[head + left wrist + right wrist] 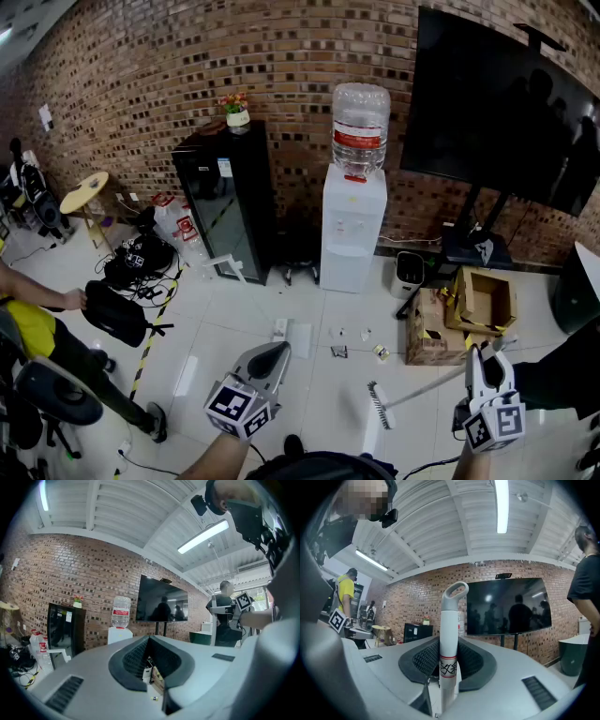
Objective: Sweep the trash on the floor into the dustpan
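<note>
Small scraps of trash (339, 352) lie scattered on the white tile floor in front of the water dispenser. A flat white piece (300, 339) lies just left of them; I cannot tell what it is. My right gripper (488, 359) is shut on the thin white broom handle (449, 634), which runs up between its jaws. The broom head (378, 405) rests on the floor below the scraps. My left gripper (277, 350) is low in the middle, pointing toward the trash, jaws together and holding nothing. Through its narrow gap I see bits of litter (151, 673).
A water dispenser (353, 225) and a black cabinet (227, 202) stand against the brick wall. Open cardboard boxes (464, 314) sit at the right beside a TV stand (469, 246). Bags and cables (136, 267) lie at the left, near a person (37, 328).
</note>
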Tool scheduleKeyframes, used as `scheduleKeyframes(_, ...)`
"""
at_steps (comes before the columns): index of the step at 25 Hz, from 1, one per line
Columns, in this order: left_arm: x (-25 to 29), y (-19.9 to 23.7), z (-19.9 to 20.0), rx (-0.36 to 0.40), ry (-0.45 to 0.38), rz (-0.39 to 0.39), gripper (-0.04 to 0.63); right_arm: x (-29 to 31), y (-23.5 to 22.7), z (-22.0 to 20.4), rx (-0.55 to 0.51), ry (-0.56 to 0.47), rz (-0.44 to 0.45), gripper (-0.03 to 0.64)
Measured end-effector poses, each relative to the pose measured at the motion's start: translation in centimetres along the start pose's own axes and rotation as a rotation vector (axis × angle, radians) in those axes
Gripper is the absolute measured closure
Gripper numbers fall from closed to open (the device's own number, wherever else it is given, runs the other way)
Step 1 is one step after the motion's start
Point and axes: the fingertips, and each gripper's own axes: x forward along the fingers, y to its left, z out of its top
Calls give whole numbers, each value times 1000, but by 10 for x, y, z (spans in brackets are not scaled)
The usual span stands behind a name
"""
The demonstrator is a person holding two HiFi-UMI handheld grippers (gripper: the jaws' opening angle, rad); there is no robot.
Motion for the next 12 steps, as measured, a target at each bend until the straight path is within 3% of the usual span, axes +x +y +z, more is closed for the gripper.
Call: scheduleKeyframes(12,0,98,-9,29,8,-51,591,79,38,-18,-62,-19,-52,502)
